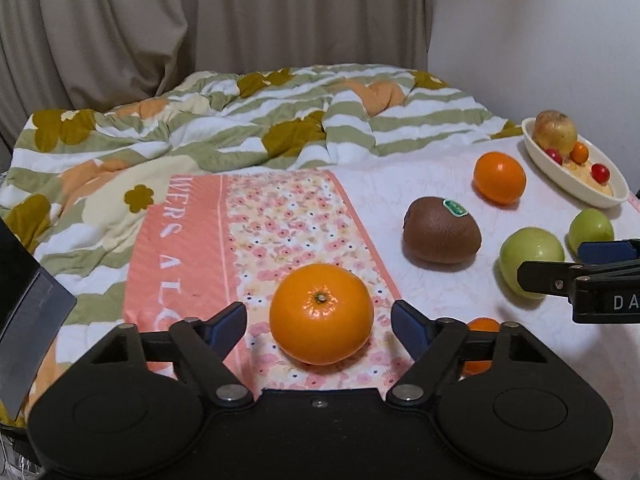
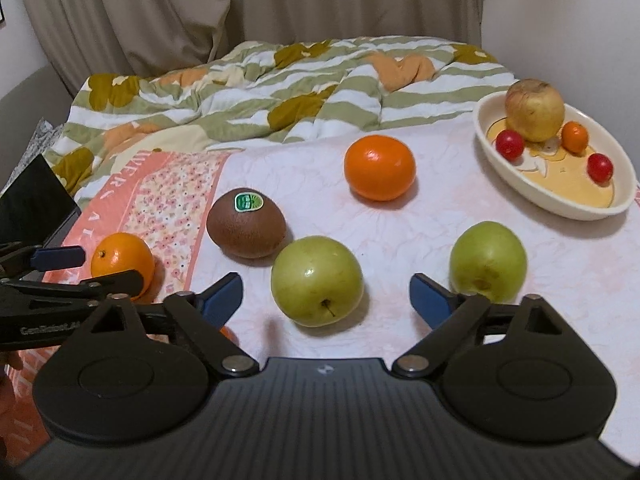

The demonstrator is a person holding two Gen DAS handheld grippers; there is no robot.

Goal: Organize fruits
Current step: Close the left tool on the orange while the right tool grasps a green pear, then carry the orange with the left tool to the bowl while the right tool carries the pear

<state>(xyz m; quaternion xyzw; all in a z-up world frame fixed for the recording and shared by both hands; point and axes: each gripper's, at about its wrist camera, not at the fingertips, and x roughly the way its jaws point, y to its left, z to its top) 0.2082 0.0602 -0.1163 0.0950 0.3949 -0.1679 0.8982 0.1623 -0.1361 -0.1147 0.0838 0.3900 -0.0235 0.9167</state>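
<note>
left hand-held gripper [image 1: 319, 316] spread wide, orange [image 1: 321, 313] dead ahead between my fingers, untouched; right hand-held gripper [image 2: 326, 294] likewise spread, green apple [image 2: 317, 286] centred ahead; each nearest its own fruit

Near orange [image 1: 322, 313], stem end up, sits on the floral pink cloth. A small orange fruit [image 1: 482, 346] lies right beside it, mostly hidden. Brown kiwi [image 2: 246, 223] w/ green sticker on top lies on its side at the cloth edge. Front green apple [image 2: 317, 281] is tipped, stem toward camera, just beside the kiwi; 2nd green apple [image 2: 488, 258] sits well to its right. Far orange [image 2: 379, 167] rests alone behind them. White oval dish [image 2: 558, 204] at far right holds a yellowish apple [image 2: 534, 110], upright, 2 red cherry tomatoes [image 2: 510, 144] [image 2: 600, 167] and a small orange one [image 2: 574, 137].
</note>
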